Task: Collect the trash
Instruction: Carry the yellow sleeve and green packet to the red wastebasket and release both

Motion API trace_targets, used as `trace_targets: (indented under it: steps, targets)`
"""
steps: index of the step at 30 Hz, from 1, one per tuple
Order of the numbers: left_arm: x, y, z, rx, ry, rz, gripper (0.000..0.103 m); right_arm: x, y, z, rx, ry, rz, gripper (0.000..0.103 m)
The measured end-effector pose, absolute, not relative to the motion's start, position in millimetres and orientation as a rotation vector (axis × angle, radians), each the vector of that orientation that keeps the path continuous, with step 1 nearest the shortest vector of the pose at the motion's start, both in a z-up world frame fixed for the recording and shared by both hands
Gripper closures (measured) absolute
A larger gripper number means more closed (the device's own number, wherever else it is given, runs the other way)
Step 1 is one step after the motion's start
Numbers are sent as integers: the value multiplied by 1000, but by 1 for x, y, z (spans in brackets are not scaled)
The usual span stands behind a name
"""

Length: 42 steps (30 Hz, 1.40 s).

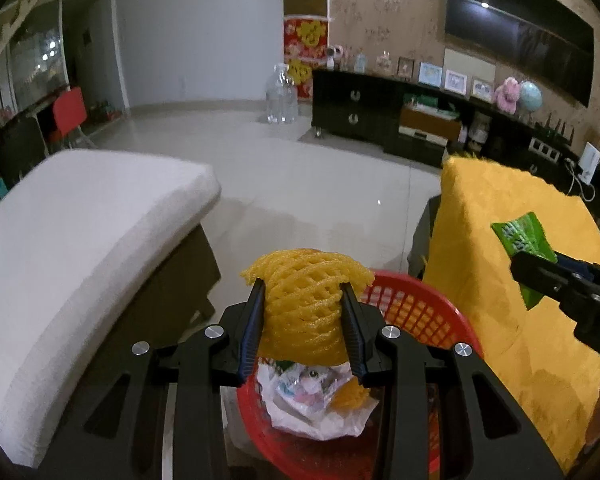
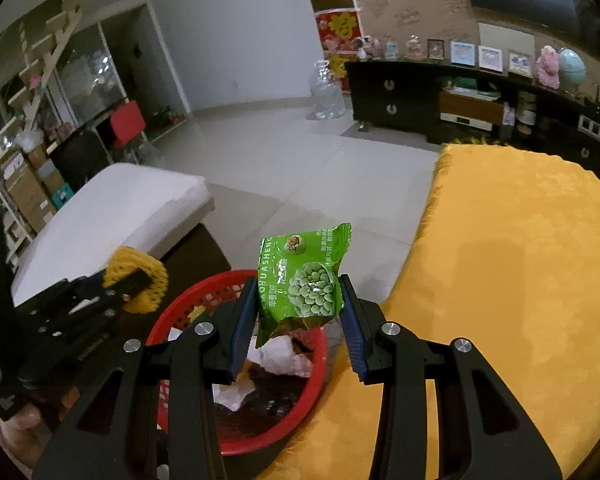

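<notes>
Tongs of the left hand (image 1: 303,292) clamp a yellow foam fruit net (image 1: 305,300), a tubular lattice of soft mesh, above the round red plastic basket (image 1: 420,308) with slotted walls. Right tongs (image 2: 300,292) pinch a glossy green crinkled snack packet (image 2: 304,280) over the same basket (image 2: 300,420), which contains crumpled white wrappers (image 1: 312,404) beside a table under fuzzy orange cloth (image 2: 520,300).

Pale tiled floor (image 1: 320,184), glossy. Directly on it: red mesh basket (image 1: 416,308), clear water jug (image 1: 281,96), black low cabinet (image 1: 352,108), white-cushioned seat (image 1: 80,232), yellow-draped furniture (image 2: 520,260).
</notes>
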<state>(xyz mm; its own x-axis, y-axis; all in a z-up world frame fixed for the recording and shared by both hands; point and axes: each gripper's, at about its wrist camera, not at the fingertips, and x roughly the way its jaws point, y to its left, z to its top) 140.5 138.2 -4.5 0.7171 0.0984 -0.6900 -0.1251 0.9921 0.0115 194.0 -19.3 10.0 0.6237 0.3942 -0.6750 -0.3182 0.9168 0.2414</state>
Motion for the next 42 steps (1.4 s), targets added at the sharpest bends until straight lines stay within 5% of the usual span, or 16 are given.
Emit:
trace_targets:
  steps: [10, 18, 27, 42]
  targets:
    - [146, 154, -25, -98, 823, 112, 68, 199, 12, -14, 43, 874, 468, 63]
    - [145, 151, -23, -104, 823, 56, 42, 202, 7, -21, 89, 902, 476, 46]
    - [140, 153, -13, -124, 777, 81, 23, 198, -15, -9, 138, 870, 439, 41]
    - [140, 119, -12, -41, 782, 13, 12, 188, -55, 4, 204, 834, 354, 34]
